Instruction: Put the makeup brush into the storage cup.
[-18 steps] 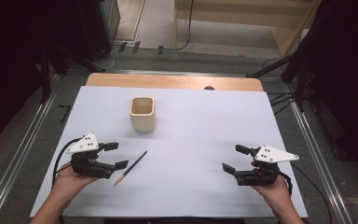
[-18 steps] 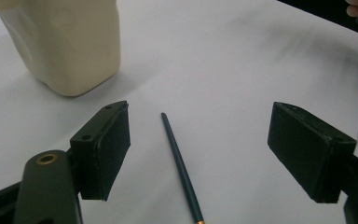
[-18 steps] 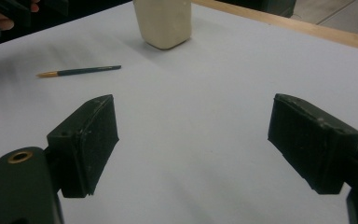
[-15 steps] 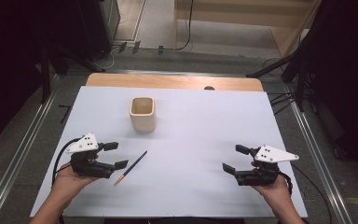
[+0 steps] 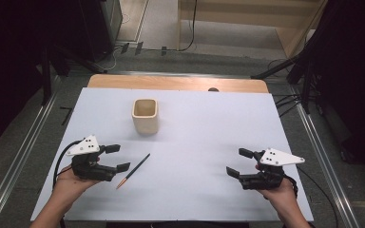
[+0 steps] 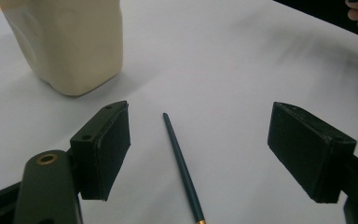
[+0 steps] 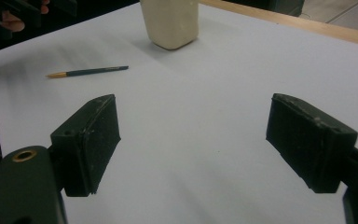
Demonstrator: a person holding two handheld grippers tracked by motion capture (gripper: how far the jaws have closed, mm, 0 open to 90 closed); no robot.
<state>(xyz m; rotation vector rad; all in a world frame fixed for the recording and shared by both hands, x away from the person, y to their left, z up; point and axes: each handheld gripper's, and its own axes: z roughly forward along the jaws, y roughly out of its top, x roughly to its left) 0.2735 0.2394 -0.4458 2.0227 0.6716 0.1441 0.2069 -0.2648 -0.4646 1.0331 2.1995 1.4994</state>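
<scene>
White table (image 5: 195, 142) unchanged, both grippers' jaws apart, left gripper (image 5: 116, 157) beside unmoved paintbrush (image 5: 133, 171).

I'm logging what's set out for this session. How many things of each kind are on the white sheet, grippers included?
Cream cup: 1
Dark pencil with an orange end: 1
Hand-held grippers: 2, the left gripper and the right gripper, both open and holding nothing
Total: 4
</scene>
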